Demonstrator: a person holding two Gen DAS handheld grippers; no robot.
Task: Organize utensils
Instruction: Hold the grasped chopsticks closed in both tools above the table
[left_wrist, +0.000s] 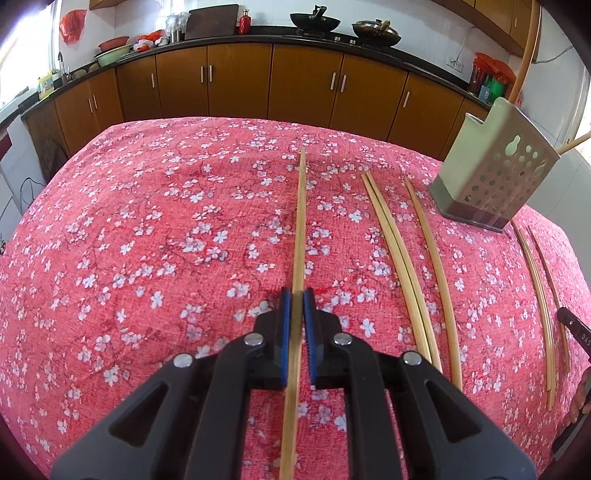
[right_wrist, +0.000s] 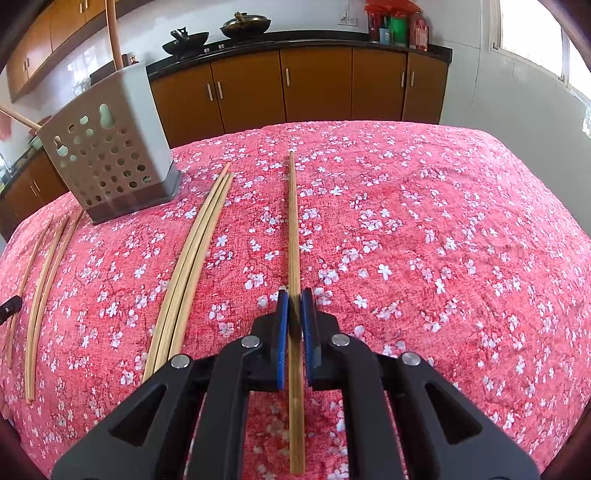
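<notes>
Left gripper (left_wrist: 297, 295): blue pads nearly together, clamped on one bamboo chopstick (left_wrist: 301, 221) running straight ahead over the floral tablecloth (left_wrist: 147, 240). To its right — loose chopsticks (left_wrist: 402, 266), then the perforated holder (left_wrist: 495, 173). Right gripper (right_wrist: 294, 295): pads likewise closed on a darker chopstick (right_wrist: 293, 221); to its left, three chopsticks lying together (right_wrist: 192, 258) and the holder (right_wrist: 107, 147). Window (right_wrist: 535, 33) seen only in the right view — sink-side counter (left_wrist: 74, 70) only in the left.

both wrist views look forward, low and close over the tabletop (left_wrist: 147, 221); both share the utensil holder (left_wrist: 495, 166) ahead.
</notes>
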